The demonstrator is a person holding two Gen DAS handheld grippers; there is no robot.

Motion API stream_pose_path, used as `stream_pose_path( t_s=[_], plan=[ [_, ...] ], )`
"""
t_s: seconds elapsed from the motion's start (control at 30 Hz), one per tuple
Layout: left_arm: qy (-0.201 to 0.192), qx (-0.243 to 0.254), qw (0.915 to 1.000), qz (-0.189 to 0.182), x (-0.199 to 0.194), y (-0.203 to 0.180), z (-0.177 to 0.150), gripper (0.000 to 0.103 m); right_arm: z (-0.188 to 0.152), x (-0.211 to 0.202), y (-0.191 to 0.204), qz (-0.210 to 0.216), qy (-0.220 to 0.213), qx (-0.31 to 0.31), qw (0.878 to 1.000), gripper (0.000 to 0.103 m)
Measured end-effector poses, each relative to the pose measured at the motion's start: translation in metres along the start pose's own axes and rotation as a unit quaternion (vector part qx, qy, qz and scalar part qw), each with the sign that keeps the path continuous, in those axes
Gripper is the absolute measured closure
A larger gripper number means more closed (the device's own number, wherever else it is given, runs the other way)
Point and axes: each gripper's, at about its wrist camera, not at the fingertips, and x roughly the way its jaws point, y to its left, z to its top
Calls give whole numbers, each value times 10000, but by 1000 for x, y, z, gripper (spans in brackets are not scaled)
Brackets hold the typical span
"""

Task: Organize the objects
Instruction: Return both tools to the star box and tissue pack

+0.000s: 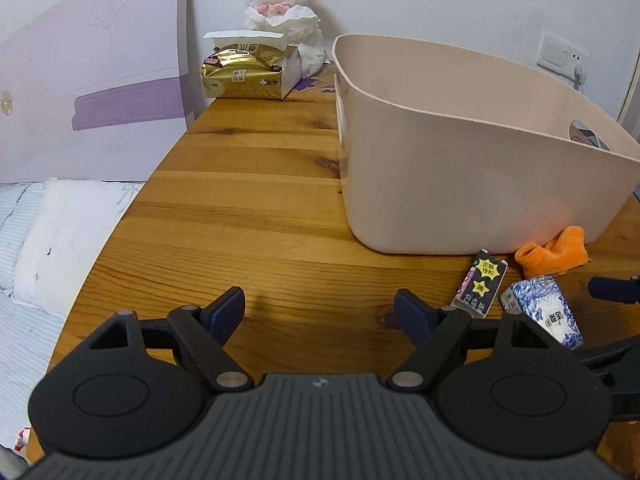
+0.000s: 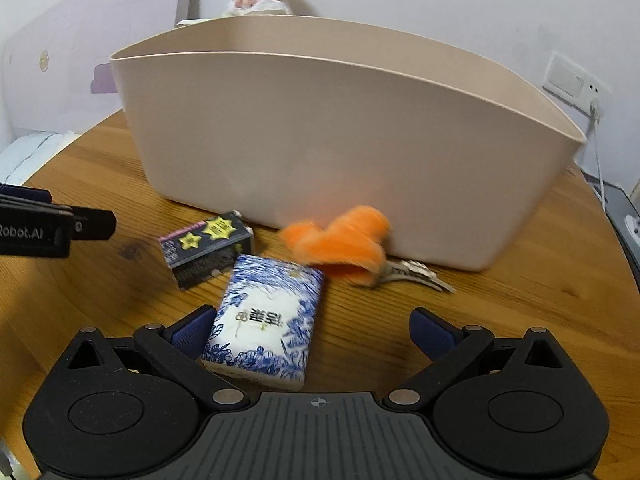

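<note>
Right wrist view: the right gripper (image 2: 312, 332) is spread wide around the blue-and-white tissue pack (image 2: 264, 320), whose side touches the gripper's left finger; the pack lies just before the beige basket (image 2: 320, 152). The left gripper (image 1: 320, 308) gapes empty over the wooden table (image 1: 240, 208).

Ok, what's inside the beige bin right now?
Only the upper inner walls of the bin and a handle hole show, and nothing rises above the rim. Its floor is hidden by the near wall in both views. The tissue pack lies outside it on the table.
</note>
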Motion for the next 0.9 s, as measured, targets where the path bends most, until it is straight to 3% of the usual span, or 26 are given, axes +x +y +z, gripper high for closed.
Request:
stream_pose_path(
  t_s=[0.17,0.43,0.9],
  plan=[
    [-73,-58,9998,-166,-3,-2,0,20,-6,-5,-10,-88,6,-18,10000,0],
    [-101,-100,9992,-361,-7,-5,-3,20,-16,-6,-21,115,42,192,9997,0],
    [-73,238,9969,-745,-10,-23,-8,20,-19,-4,-32,184,13,228,9996,5]
  ],
)
